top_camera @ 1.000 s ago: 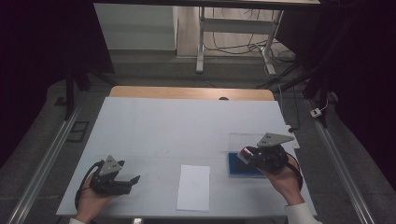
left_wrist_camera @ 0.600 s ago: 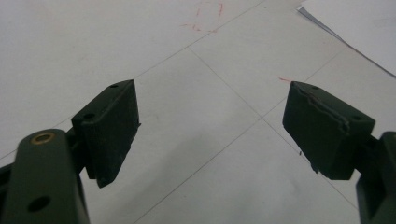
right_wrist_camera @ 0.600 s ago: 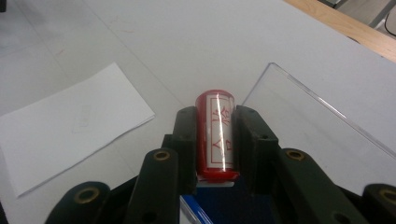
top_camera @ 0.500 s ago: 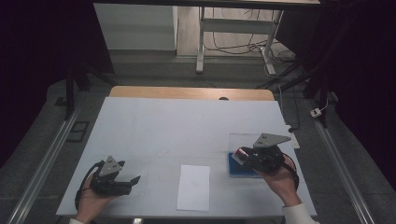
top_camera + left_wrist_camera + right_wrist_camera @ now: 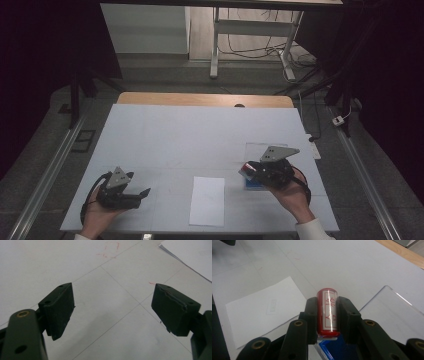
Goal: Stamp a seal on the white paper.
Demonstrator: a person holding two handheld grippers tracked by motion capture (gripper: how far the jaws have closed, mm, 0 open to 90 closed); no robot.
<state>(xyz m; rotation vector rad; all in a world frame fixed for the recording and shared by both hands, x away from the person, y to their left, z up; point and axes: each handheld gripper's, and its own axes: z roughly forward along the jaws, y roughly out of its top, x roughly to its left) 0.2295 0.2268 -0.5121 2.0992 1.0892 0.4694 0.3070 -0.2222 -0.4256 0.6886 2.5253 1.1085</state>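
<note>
My right gripper point(image 5: 326, 315) is shut on a red cylindrical stamp point(image 5: 327, 312) with a clear cover and red characters. It holds the stamp above a blue ink pad point(image 5: 337, 350) whose clear lid point(image 5: 392, 315) stands open. In the high view the right gripper point(image 5: 252, 171) hovers at the right front of the table, the red stamp point(image 5: 246, 168) pointing left toward a white paper sheet point(image 5: 208, 200). The same sheet point(image 5: 262, 310) lies ahead of the stamp in the right gripper view. My left gripper point(image 5: 142, 192) rests at the left front, open, with bare table between its jaws point(image 5: 112, 312).
The white table point(image 5: 200, 135) has a wooden strip point(image 5: 200, 99) along its far edge. A corner of the paper point(image 5: 190, 255) shows at the upper right of the left gripper view. Faint red marks point(image 5: 111, 250) are drawn on the tabletop. Metal rails run along both sides on the floor.
My right gripper with the stamp has shifted left, off the ink pad toward the paper. The left gripper has stayed put.
</note>
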